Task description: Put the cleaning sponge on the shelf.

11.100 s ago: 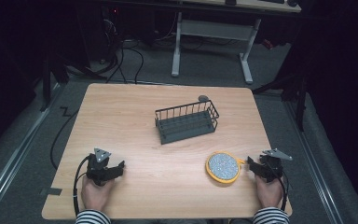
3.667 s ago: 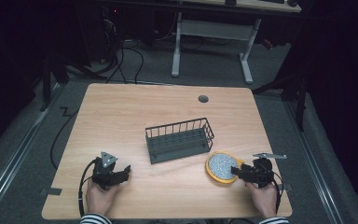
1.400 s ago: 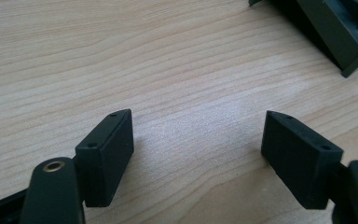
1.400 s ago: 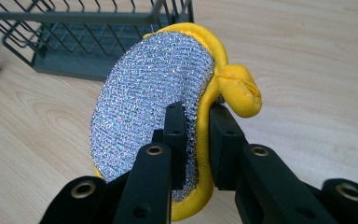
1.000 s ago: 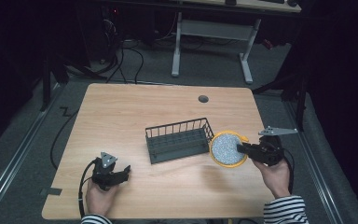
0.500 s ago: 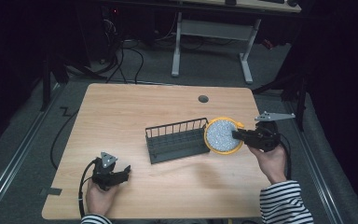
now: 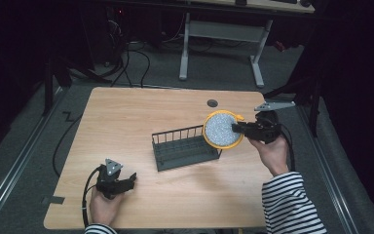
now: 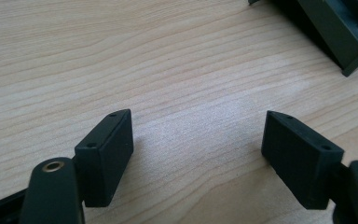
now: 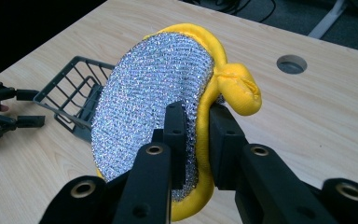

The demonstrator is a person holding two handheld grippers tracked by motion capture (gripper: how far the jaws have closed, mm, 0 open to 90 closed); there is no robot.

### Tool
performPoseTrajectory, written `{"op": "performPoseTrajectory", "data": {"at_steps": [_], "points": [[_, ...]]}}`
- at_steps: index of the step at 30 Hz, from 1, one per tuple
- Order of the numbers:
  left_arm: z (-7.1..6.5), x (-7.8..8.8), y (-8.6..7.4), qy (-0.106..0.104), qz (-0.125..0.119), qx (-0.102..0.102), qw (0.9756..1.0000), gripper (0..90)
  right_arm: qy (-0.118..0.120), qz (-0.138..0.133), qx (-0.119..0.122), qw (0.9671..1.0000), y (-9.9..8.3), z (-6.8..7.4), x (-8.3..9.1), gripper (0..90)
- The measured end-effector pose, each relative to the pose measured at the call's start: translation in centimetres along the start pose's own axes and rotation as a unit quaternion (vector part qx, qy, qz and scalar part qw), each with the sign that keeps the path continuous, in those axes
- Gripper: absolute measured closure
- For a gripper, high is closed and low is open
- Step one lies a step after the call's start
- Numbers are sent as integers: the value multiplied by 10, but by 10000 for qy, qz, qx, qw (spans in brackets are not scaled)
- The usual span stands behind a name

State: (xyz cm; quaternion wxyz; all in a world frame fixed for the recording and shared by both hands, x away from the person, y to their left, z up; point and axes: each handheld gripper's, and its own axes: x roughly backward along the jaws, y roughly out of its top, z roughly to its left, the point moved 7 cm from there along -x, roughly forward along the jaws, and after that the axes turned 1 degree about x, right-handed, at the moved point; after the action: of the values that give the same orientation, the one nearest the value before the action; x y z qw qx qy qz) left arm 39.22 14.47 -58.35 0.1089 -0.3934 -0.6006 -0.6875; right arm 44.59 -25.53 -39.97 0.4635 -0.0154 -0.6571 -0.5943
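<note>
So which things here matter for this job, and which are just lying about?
In the job:
- round scrubber pad, silver with a yellow rim, clamped in the right tool
- dark wire rack

Lying about:
- left tool, open, resting on the table
- round hole in the table

Dim lab or workshop, wooden table (image 7: 126, 117) with cable hole (image 7: 212, 103), floor cables (image 7: 141, 51), metal-legged desk (image 7: 224, 34) behind

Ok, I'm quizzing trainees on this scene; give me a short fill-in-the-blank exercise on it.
1. The right gripper is shut on the rim of the ____.
2. The scrubber's rim is coloured ____.
3. The left gripper's jaws stand ____.
4. The dark wire rack stands on the ____.

Missing words: scrubber; yellow; open; table
</note>
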Motion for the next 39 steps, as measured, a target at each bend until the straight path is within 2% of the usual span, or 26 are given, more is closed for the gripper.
{"op": "performPoseTrajectory", "data": {"at_steps": [10,25,31,39], "points": [[0,-1,1,11,-4,13,10000,255,119,59,55,9999,13,4,-19,791],[0,-1,1,11,-3,14,10000,255,236,172,12,9996,26,10,-50,789],[0,-1,1,9,-3,15,10000,255,272,295,53,9992,25,13,-66,788],[0,-1,1,10,-3,12,10000,255,323,326,-34,9989,22,13,-79,787]]}}
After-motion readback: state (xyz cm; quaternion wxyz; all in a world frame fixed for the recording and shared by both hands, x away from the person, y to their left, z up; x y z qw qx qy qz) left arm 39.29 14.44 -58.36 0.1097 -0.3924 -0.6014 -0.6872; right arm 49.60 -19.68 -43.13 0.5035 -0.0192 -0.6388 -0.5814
